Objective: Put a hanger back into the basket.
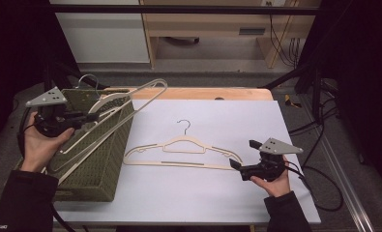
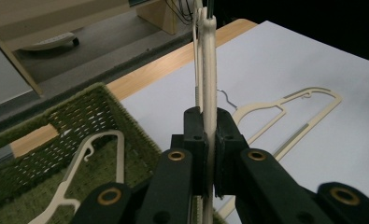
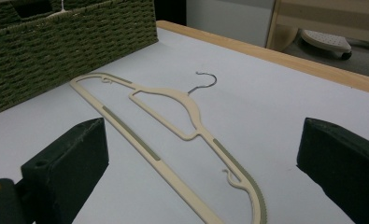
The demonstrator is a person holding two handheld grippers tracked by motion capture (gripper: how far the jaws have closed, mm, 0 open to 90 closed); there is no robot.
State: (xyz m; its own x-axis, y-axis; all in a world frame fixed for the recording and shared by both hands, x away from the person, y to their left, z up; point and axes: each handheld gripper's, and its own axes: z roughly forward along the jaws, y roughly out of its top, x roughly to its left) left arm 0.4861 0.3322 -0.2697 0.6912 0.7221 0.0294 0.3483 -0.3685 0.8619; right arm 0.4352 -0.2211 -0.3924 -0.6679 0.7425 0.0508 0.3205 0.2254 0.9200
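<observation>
- The green woven basket [image 1: 99,159] at the table's [image 1: 203,193] left already holds one cream hanger [image 2: 86,170].
- The left claw [image 1: 84,116] clamps a second hanger [image 1: 125,108] above the basket.
- A third hanger [image 1: 183,153] lies right of the basket, not yet picked up; the right claw [image 1: 242,158] gapes wide beside it.

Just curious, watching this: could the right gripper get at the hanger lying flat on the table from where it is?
Probably yes. The right gripper has its jaws open, facing the hanger on the table, with bare tabletop between them and nothing blocking.
</observation>
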